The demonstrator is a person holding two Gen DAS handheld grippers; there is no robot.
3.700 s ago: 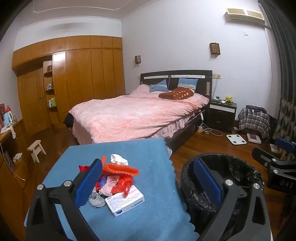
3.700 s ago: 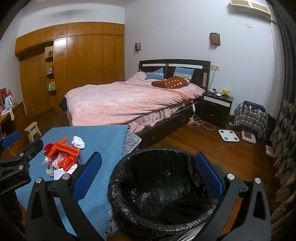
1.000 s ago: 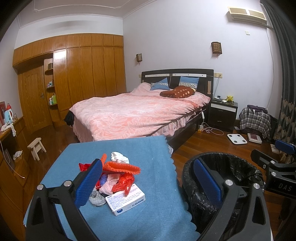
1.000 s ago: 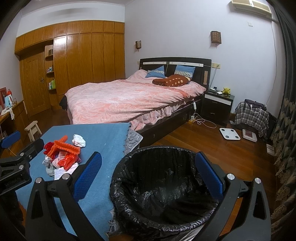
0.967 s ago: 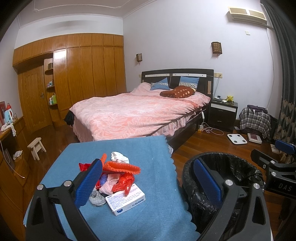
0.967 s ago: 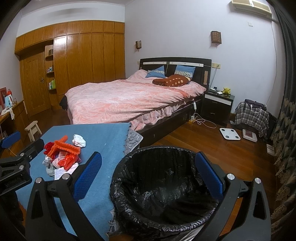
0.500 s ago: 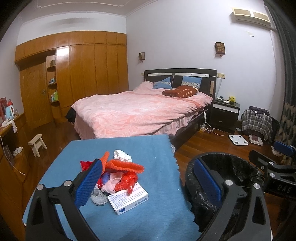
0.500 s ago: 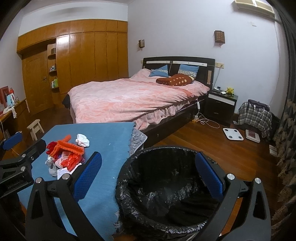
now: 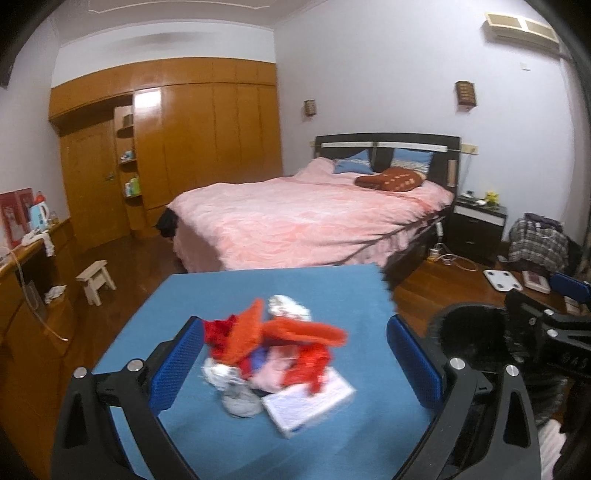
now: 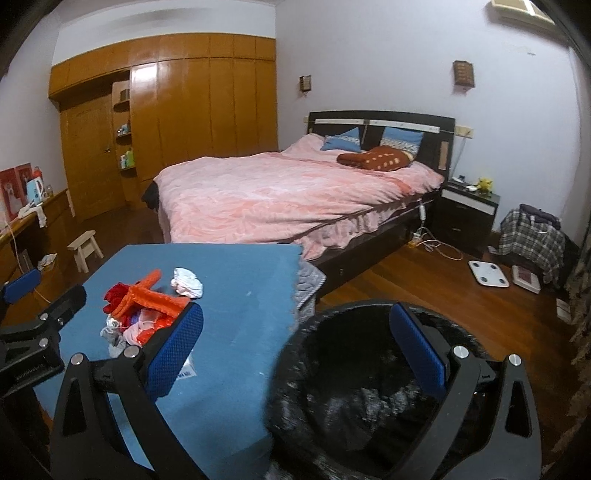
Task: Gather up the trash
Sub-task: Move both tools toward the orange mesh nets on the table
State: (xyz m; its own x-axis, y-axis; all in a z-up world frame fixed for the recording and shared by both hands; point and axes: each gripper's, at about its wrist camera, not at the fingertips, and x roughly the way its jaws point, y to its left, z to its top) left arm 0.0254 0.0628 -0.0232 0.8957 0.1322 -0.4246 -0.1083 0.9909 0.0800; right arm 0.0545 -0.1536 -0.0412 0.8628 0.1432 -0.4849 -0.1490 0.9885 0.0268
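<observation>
Bedroom interior. White walls [image 9: 369, 74] meet a dark polished wood floor [image 10: 443, 295]. A built-in wooden wardrobe [image 9: 203, 136] with an open shelf niche spans the far wall. A bed [image 9: 314, 221] with pink cover, dark headboard [image 9: 388, 142], two blue pillows and a brown spotted cushion [image 9: 389, 179] stands against the right wall, flanked by a dark nightstand [image 9: 476, 229]. Two wall lamps [image 9: 465, 94] hang above; an air conditioner [image 9: 521, 26] is mounted near the ceiling. A small stool [image 9: 96, 275] and a white scale [image 10: 487, 273] rest on the floor.
</observation>
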